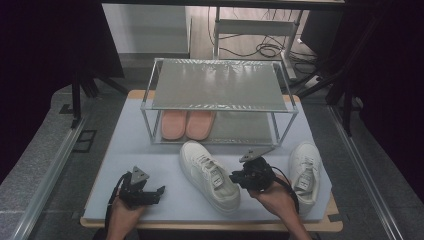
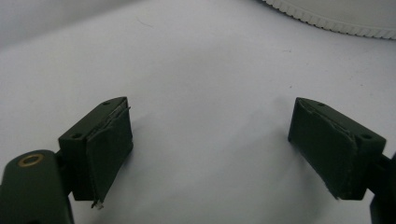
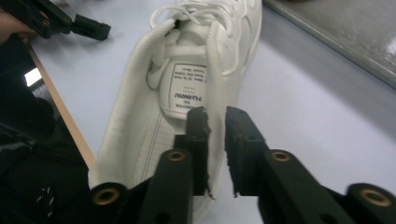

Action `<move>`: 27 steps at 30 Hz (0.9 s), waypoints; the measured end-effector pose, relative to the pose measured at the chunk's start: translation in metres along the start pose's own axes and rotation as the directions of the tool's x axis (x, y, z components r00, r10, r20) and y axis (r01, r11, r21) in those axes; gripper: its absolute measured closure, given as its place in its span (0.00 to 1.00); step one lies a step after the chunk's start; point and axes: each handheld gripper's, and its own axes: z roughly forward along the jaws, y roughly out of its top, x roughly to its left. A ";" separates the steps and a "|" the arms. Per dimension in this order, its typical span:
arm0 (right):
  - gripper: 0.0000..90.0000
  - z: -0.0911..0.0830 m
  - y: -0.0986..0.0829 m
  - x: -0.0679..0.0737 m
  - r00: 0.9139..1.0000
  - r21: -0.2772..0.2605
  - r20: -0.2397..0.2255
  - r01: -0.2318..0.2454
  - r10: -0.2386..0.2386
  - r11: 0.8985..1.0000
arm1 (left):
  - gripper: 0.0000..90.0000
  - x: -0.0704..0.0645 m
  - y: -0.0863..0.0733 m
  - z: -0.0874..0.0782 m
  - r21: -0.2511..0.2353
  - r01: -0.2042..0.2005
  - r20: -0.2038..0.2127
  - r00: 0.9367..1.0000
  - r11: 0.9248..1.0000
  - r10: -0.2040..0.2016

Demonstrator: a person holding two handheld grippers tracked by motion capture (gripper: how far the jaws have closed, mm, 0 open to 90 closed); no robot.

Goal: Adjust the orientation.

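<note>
We have the right gripper [image 3: 215, 140] at the heel end of the left-hand white sneaker [image 1: 209, 175], which lies on its sole near the middle of the desk [image 1: 150, 165], toe toward the shoe rack [image 1: 217, 97] and heel toward the near edge. In the right gripper view the jaws are nearly pressed together on the ribbed collar [image 3: 214, 100] at the shoe's opening; we judge they are pinching that collar wall, one jaw inside and one outside.

The left gripper [image 2: 212, 149] rests low over bare desk near the near left corner, jaws spread wide and holding nothing. The toothed sole edge of the sneaker [image 2: 327, 16] is visible beyond it.

Handling notes:
- We judge the sneaker light for its bulk, with a stiff rubber sole and a soft, padded upper.
- The collar is thin and compliant. It gives the jaws a good bite, but the shoe will likely hang and swing toe-down from a heel-side grip.
- The smooth upper looks slippery, and the laces [image 3: 205, 11] are loose, so we avoid both as hold points.
- The collar wall or heel counter is the preferred hold.

The second white sneaker [image 1: 304, 172] lies near the right edge. A pair of pink slippers [image 1: 187, 125] occupies the rack's lower shelf; the top shelf is bare.
</note>
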 end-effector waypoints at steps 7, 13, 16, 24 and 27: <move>0.71 0.012 0.005 -0.002 1.000 0.086 -0.019 0.013 -0.012 0.996 | 0.15 0.000 0.000 0.000 0.000 -0.001 0.001 1.000 1.000 0.001; 0.67 0.028 0.011 -0.007 1.000 0.126 -0.013 0.006 -0.004 0.992 | 0.15 0.000 0.000 0.000 0.003 -0.005 0.000 1.000 1.000 0.005; 0.70 0.035 0.013 -0.008 1.000 0.140 -0.012 -0.002 0.004 0.990 | 0.15 0.000 0.000 0.000 0.003 -0.005 0.001 1.000 1.000 0.005; 0.87 0.039 0.016 -0.011 0.997 0.158 -0.041 -0.059 0.066 0.986 | 0.15 0.000 0.000 0.000 0.000 0.001 0.000 1.000 1.000 -0.001; 0.89 0.038 0.014 -0.018 0.987 0.145 -0.081 -0.125 0.138 0.981 | 0.15 0.000 0.000 0.000 0.002 -0.001 0.001 1.000 1.000 0.001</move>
